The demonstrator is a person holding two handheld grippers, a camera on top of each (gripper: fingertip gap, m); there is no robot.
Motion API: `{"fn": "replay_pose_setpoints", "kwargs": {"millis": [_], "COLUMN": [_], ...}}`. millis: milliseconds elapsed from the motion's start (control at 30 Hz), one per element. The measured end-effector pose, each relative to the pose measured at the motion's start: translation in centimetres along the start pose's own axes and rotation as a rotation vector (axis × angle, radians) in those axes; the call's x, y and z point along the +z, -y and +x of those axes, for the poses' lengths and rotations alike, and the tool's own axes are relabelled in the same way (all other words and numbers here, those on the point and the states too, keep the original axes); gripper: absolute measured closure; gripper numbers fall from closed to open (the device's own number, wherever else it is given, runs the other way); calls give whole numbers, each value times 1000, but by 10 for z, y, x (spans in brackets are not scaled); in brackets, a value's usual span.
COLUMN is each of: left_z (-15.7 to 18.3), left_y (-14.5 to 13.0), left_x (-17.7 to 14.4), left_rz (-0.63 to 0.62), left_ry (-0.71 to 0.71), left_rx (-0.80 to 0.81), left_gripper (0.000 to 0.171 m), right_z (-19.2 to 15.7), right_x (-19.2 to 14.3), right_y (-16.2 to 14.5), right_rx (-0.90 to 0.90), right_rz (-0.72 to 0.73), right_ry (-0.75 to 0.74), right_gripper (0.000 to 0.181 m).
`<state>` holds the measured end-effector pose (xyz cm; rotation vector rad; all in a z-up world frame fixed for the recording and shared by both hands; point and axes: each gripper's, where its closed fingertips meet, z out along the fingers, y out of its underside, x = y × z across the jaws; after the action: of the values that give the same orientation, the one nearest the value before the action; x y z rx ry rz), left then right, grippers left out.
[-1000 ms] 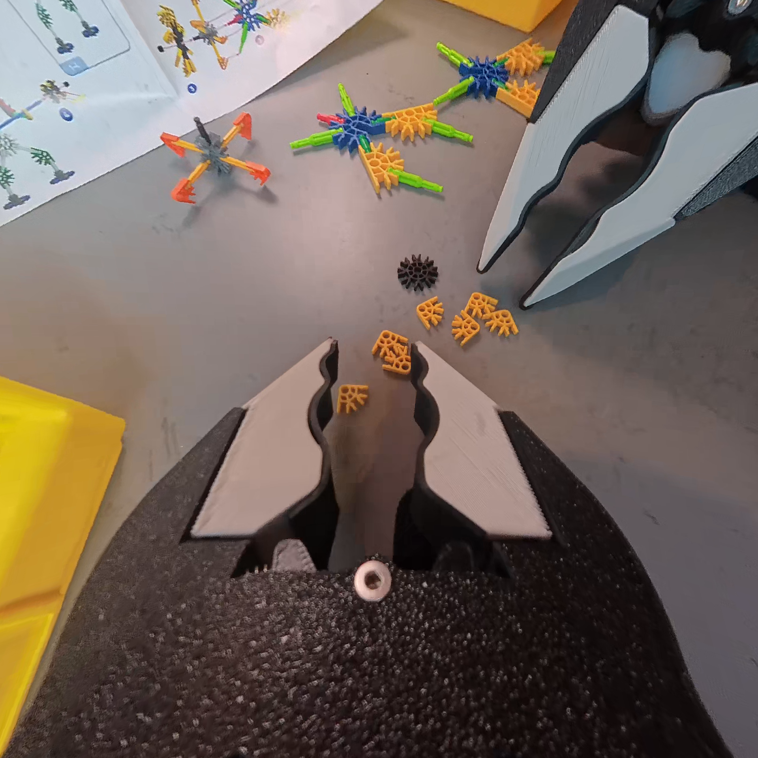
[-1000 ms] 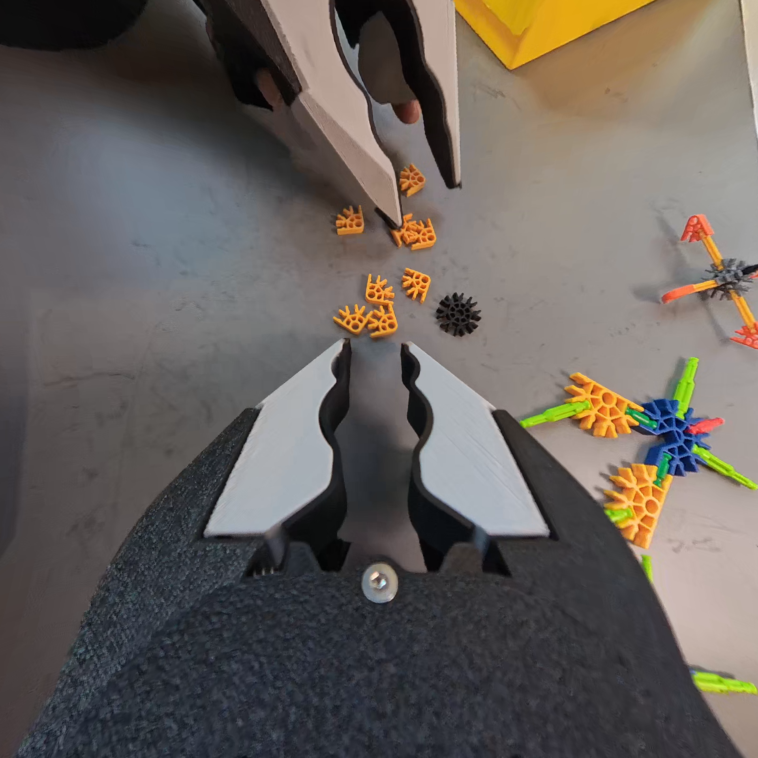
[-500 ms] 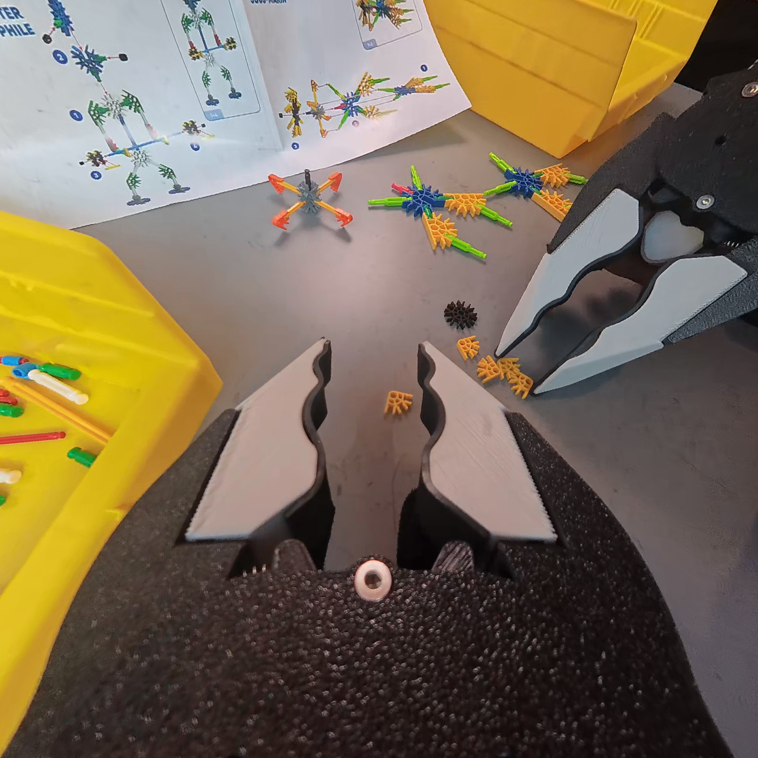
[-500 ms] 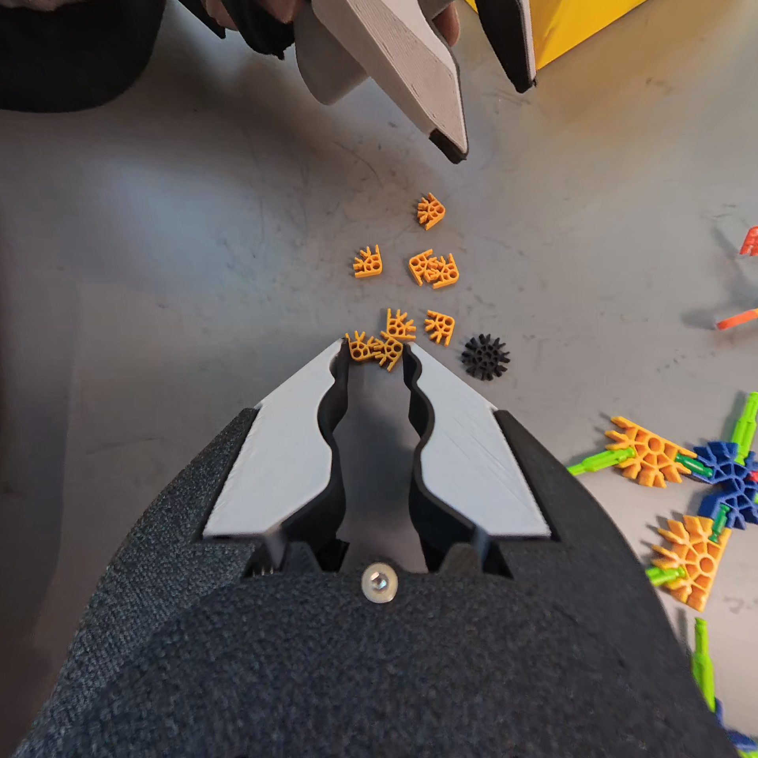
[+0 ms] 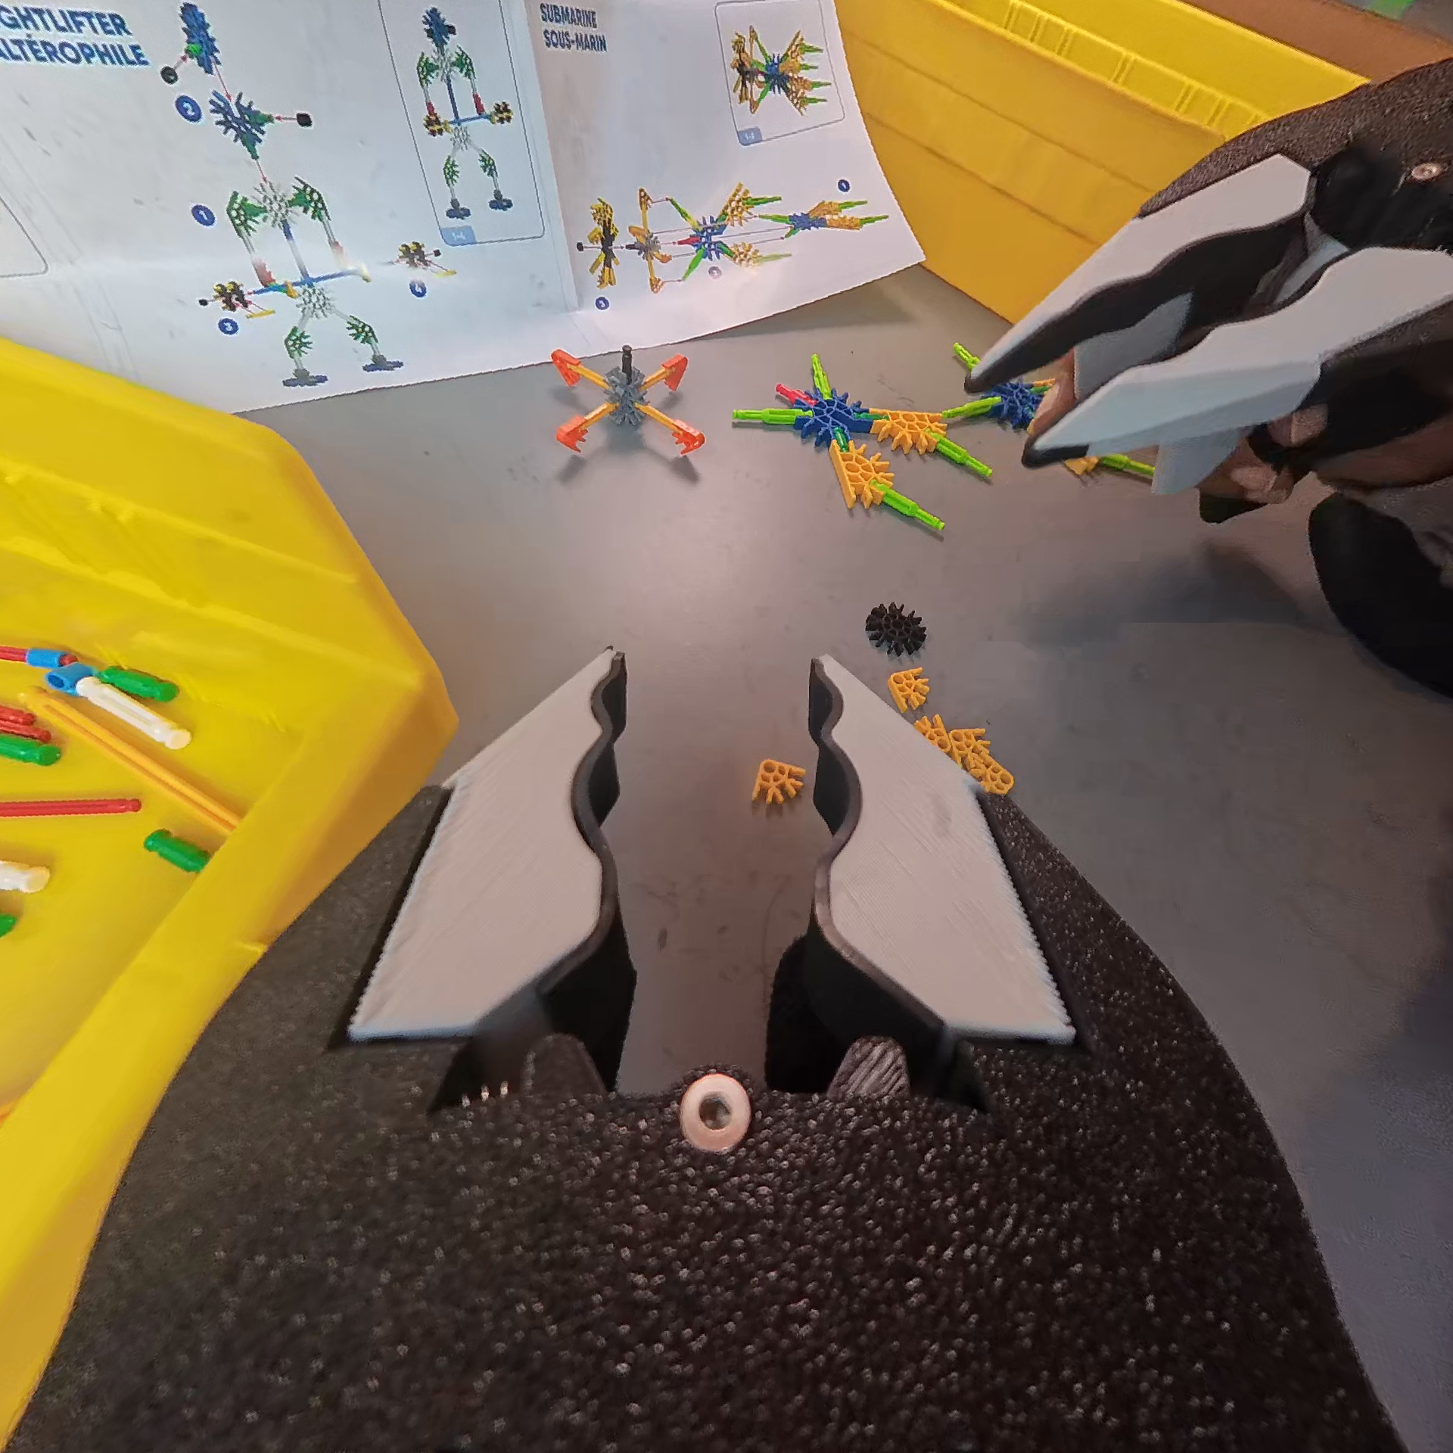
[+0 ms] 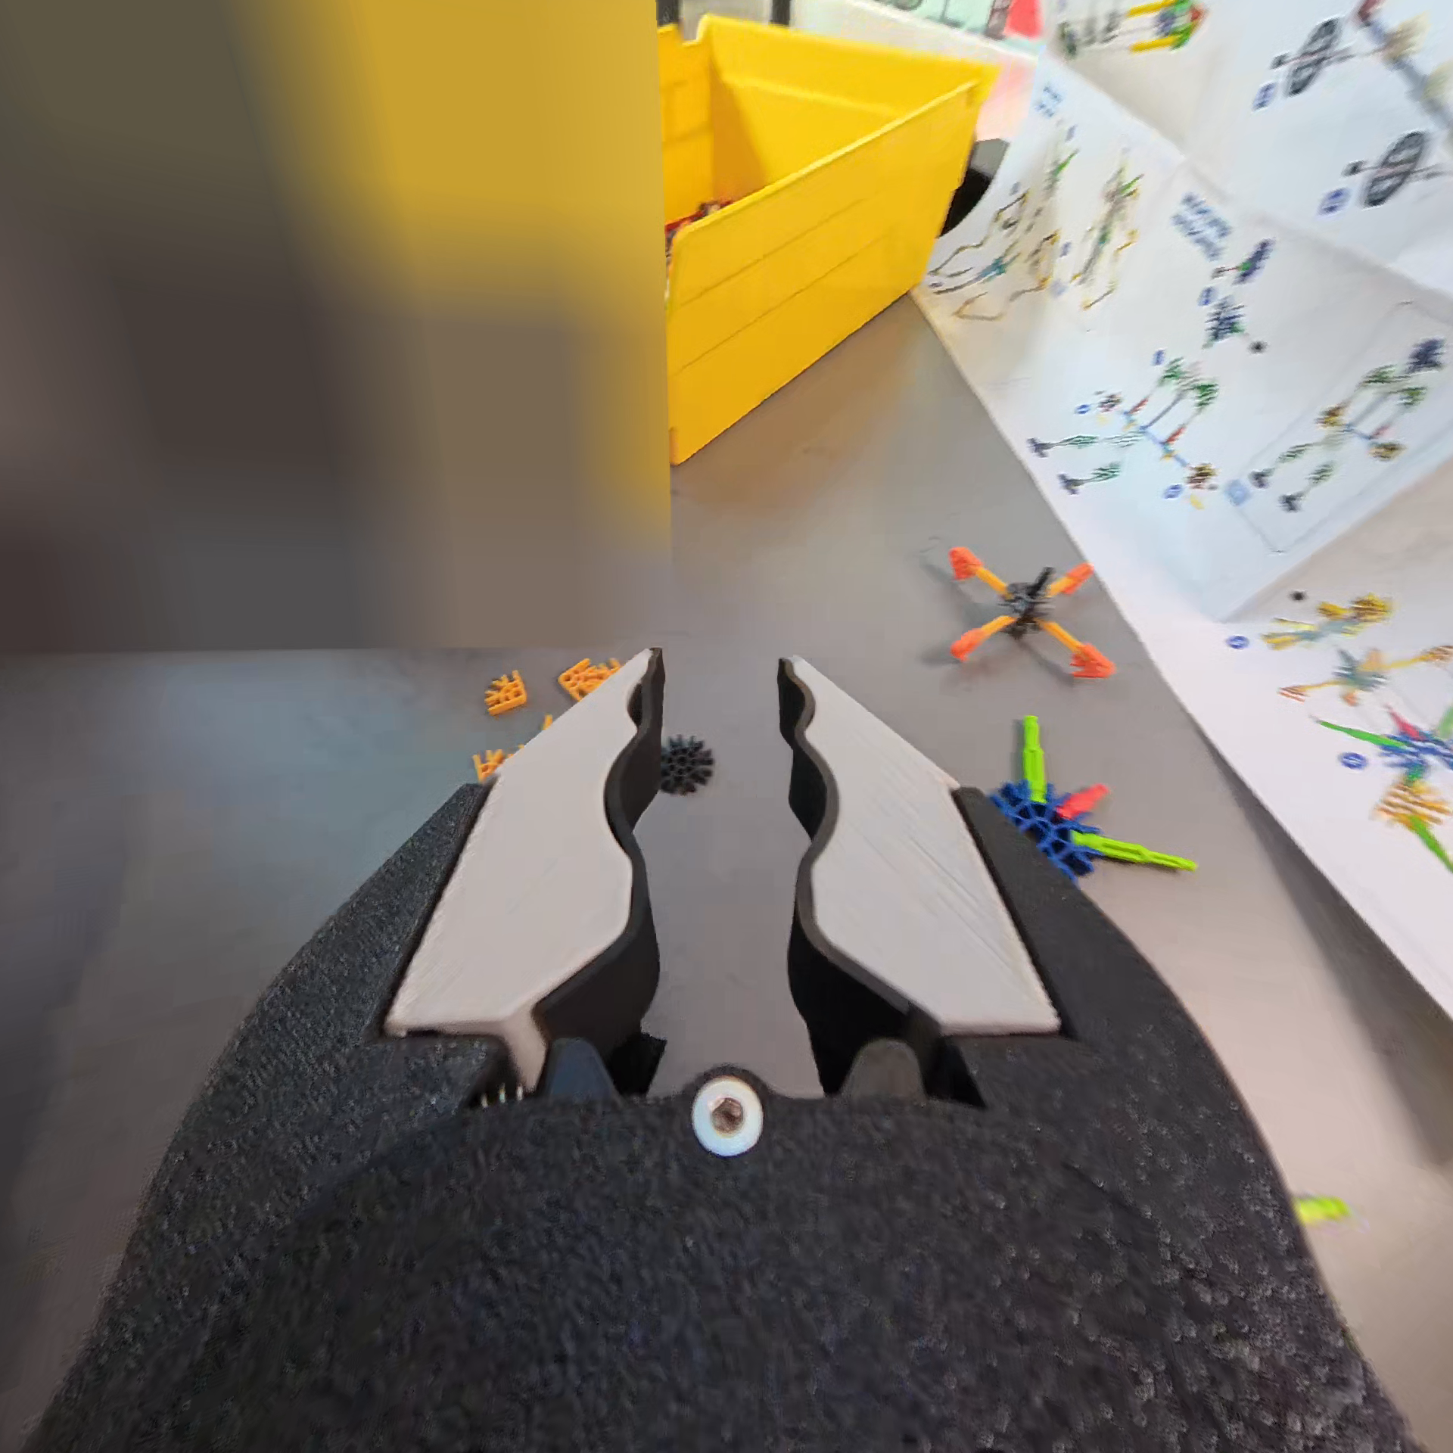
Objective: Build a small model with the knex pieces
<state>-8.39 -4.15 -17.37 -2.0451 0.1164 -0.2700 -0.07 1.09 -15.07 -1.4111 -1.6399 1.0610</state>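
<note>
- Left claw (image 5: 717, 668) spread wide, empty, above grey table (image 5: 1179, 865); small orange piece (image 5: 777, 781) lying between its fingers.
- Right claw (image 6: 719, 656) parted, empty, over black gear (image 6: 686, 764).
- Yellow bin (image 5: 236, 597) at left holding loose rods (image 5: 126, 711); farther yellow bin (image 6: 810, 236) possibly holding red pieces, too blurred.

Left of the left gripper's (image 5: 717, 668) jaws the yellow plastic tray of rods (image 5: 236, 597) is cut by the edge; orange fan connectors (image 6: 503, 693) sit partly hidden behind the right gripper's (image 6: 719, 656) left jaw, whole view blurred.
</note>
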Motion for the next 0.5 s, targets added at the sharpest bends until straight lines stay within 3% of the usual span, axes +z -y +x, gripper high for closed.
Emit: {"fn": "replay_pose_setpoints", "kwargs": {"millis": [233, 500], "left_z": [1, -1], "left_y": [6, 17], "left_x": [0, -5], "left_rz": [47, 123], "left_ry": [-2, 24], "left_rx": [16, 50], "left_gripper": [121, 121], "right_z": [62, 75], "right_x": [-44, -54], "right_y": [18, 22], "right_rx": [87, 113], "right_rz": [181, 236], "right_ry": [-244, -304], "right_gripper": [153, 147]}}
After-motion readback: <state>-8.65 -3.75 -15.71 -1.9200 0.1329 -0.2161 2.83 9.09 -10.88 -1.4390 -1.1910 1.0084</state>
